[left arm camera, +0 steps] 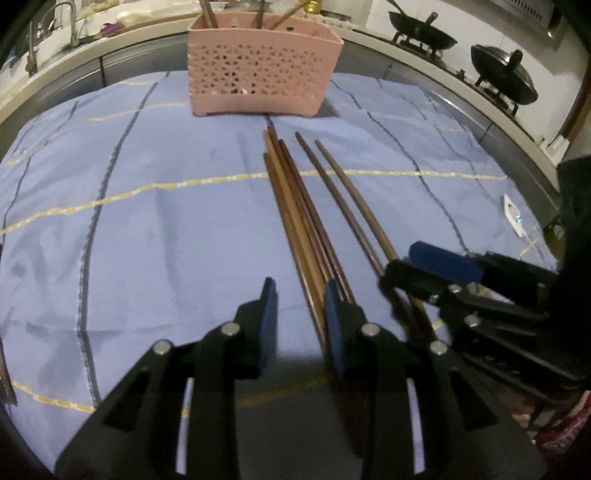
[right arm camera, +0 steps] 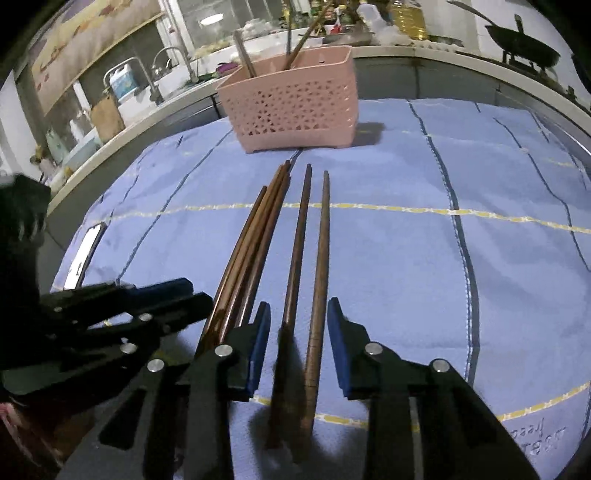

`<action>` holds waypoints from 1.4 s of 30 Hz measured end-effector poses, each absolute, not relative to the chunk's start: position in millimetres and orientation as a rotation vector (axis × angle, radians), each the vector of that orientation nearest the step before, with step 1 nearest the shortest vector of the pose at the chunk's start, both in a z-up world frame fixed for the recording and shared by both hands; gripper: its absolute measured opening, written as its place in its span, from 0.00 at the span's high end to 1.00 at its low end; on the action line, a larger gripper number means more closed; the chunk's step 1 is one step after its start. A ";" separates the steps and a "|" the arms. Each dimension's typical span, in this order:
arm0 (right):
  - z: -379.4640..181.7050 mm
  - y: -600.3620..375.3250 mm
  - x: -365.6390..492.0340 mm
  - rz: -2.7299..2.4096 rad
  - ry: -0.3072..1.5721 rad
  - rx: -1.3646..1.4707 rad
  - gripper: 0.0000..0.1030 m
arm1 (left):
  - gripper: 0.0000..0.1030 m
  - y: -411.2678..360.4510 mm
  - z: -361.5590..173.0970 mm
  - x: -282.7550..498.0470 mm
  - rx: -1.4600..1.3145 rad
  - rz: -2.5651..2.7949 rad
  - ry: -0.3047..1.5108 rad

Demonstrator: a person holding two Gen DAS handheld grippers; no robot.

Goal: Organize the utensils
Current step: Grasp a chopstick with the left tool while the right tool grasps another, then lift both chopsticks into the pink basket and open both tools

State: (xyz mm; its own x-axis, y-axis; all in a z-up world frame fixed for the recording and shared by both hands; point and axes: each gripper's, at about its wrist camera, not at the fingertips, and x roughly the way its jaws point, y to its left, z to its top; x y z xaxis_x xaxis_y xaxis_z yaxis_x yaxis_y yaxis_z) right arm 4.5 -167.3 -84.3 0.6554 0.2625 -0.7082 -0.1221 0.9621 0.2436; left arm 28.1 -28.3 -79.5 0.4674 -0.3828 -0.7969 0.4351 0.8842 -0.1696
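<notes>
Several brown wooden chopsticks lie on a blue checked cloth (left arm camera: 147,221), tips toward a pink perforated basket (left arm camera: 264,77) that holds a few more. My left gripper (left arm camera: 301,325) is low over the near end of the left bundle (left arm camera: 295,206). The sticks run along its right pad, and its left pad stands clear of them. My right gripper (right arm camera: 298,339) straddles the separate pair of chopsticks (right arm camera: 310,240), with a gap on each side. Each gripper shows in the other's view: the right gripper (left arm camera: 410,273) and the left gripper (right arm camera: 195,295). The basket (right arm camera: 295,103) stands at the far edge of the cloth.
A phone (right arm camera: 85,254) lies on the cloth at the left edge. Beyond the table runs a counter with a sink and faucets (left arm camera: 62,22). Two black woks (left arm camera: 506,74) sit on a stove at the right.
</notes>
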 end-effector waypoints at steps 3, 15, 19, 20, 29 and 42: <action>-83.5 -170.9 4.9 0.214 0.828 0.192 0.68 | 0.75 -28.9 -82.6 30.9 0.066 -0.483 0.955; -90.2 -175.1 9.8 0.189 0.835 0.184 0.68 | 0.79 -47.0 -82.0 44.4 0.195 -0.377 0.895; -91.0 -182.9 9.8 0.167 0.822 0.182 0.68 | 0.91 -35.9 -82.1 50.6 0.170 -0.372 0.893; -90.7 -183.7 9.6 0.157 0.816 0.166 0.68 | 0.93 -29.5 -81.7 53.5 0.162 -0.367 0.894; -87.0 -174.0 32.7 0.148 0.834 0.079 0.68 | 0.93 15.4 -75.6 89.5 0.060 -0.296 0.936; -70.6 -161.7 137.2 0.183 0.931 -0.008 0.82 | 0.91 -13.0 -69.9 145.3 0.103 -0.274 0.943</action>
State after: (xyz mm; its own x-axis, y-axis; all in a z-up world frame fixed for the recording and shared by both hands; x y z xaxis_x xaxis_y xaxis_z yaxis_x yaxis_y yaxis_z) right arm 137.2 -161.7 -70.6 0.5830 0.1533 -0.7979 -0.1602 0.9844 0.0721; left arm 145.3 -13.0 -69.9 0.5557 -0.1868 -0.8101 0.2764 0.9605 -0.0319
